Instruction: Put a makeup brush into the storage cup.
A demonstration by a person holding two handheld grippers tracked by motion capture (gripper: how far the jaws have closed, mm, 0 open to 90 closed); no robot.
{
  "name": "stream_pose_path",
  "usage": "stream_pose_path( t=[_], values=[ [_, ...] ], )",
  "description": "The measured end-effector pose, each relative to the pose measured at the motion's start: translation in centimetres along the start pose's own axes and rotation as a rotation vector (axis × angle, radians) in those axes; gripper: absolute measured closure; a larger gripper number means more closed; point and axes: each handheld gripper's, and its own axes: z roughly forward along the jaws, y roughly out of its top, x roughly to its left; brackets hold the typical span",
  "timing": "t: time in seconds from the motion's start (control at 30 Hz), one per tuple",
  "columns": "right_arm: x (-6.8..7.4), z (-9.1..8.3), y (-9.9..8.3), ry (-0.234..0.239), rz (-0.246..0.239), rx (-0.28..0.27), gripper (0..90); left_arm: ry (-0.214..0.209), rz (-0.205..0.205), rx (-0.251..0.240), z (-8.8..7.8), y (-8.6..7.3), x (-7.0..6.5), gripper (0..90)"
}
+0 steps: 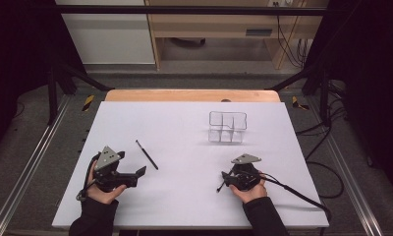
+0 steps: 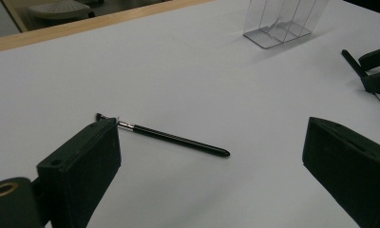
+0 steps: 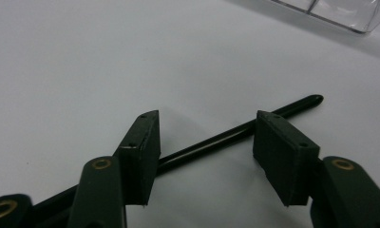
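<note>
A clear plastic organiser (image 1: 227, 126) stands on the far right part of the white table (image 1: 184, 196). Thin walls split it into several compartments, and every one I can see into looks empty, though the clear walls make that hard to judge.

Two slim black brushes lie flat on the table. One, the left brush (image 1: 147, 154), rests just ahead of the left gripper (image 1: 139, 173), angled across the sheet. In the left gripper view it shows a silver ferrule and a small dark tip at one end of a glossy black handle (image 2: 178, 140). That gripper's jaws stand wide apart with nothing between them, and the brush lies on the table beyond them.

The right brush (image 3: 216, 141) lies under the right gripper (image 3: 204, 152), near the table's front right. Its handle is thin, shiny black and rounded at the far end. It passes across the gap between the two pads, which stand about half open. They sit either side of the handle without pressing on it. In the high view one end pokes out to the left of the gripper (image 1: 219, 187).

Nothing stands between either brush and the organiser.
</note>
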Motion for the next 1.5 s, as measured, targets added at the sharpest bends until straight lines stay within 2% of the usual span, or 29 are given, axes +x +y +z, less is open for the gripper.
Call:
stream_pose_path(
  t=[0.37,0.67,1.1,1.33,1.43,1.5],
  values=[
    [-0.02,-0.23,0.02,0.022,-0.018,0.003,57.5,-0.006,-0.003,0.000,0.00,-0.01,0.01,5.0],
    [-0.10,-0.39,0.06,0.036,-0.031,0.006,64.2,-0.008,-0.003,0.002,0.01,-0.01,-0.01,5.2],
    [0.00,-0.46,-0.01,0.029,-0.019,0.010,65.4,-0.011,-0.003,0.004,0.03,-0.03,-0.07,5.5],
    [-0.11,-0.80,-0.05,0.035,-0.026,0.009,70.5,-0.012,-0.003,0.006,0.03,-0.03,-0.09,5.6],
    [0.01,-0.62,-0.22,0.008,-0.019,0.014,64.4,-0.012,-0.004,0.006,0.01,-0.04,-0.08,5.6],
    [0.05,-0.64,-0.22,0.008,-0.011,0.014,62.7,-0.012,-0.006,0.004,-0.01,-0.03,-0.07,5.7]
  ],
)
